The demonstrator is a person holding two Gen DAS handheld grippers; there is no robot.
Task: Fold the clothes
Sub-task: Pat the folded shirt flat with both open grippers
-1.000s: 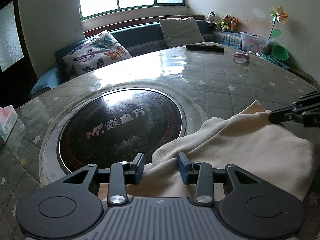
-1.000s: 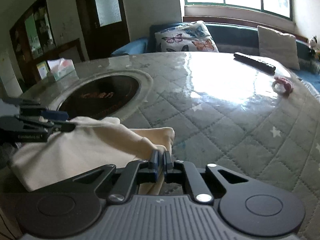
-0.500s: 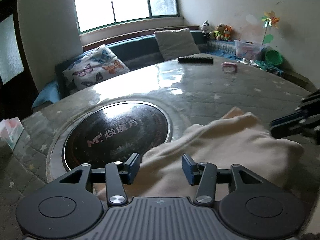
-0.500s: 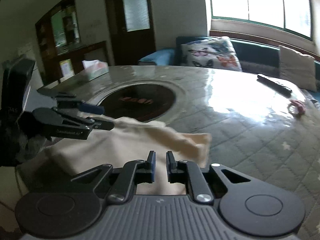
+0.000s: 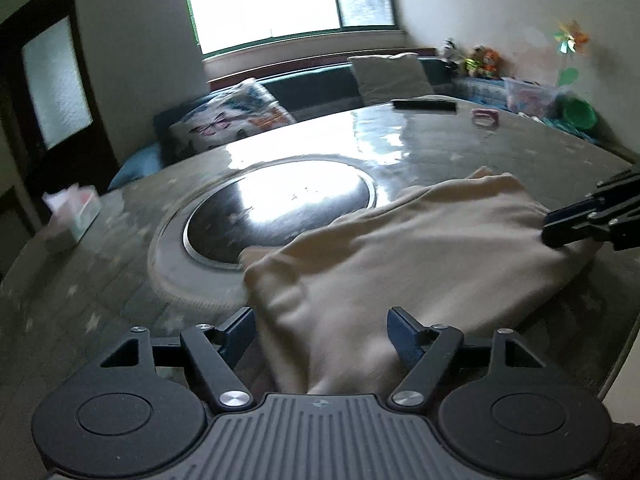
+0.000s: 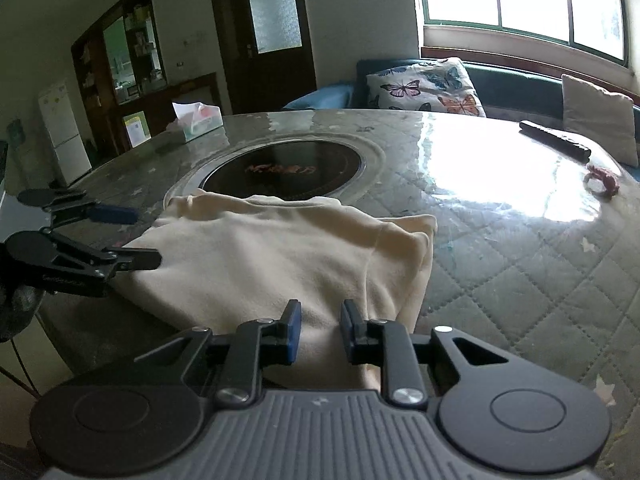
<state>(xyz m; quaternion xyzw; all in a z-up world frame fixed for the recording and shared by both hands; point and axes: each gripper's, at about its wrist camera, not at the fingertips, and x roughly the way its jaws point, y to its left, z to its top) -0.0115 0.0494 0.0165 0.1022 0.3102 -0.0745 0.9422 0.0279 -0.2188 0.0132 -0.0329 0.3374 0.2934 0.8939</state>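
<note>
A cream garment [image 5: 404, 256] lies folded on the quilted table near its front edge, partly over the rim of the round black hob. It also shows in the right wrist view [image 6: 276, 256]. My left gripper [image 5: 322, 334] is open, its jaws wide apart over the garment's near edge, holding nothing. It shows from the side in the right wrist view [image 6: 132, 236]. My right gripper [image 6: 319, 336] is open, its jaws a little apart over the garment's right end. Its fingers show at the right of the left wrist view [image 5: 580, 220].
The round black hob [image 6: 288, 170] sits in the table's middle. A tissue box [image 6: 200, 118] stands at the far left edge. A black remote [image 6: 554, 144] and a pink hair tie [image 6: 600, 178] lie far right. Cushions line a bench behind the table.
My right gripper has opened and let go of the garment. My left gripper's jaws have opened wider. Both grippers have drawn back and up, and the garment now lies flat.
</note>
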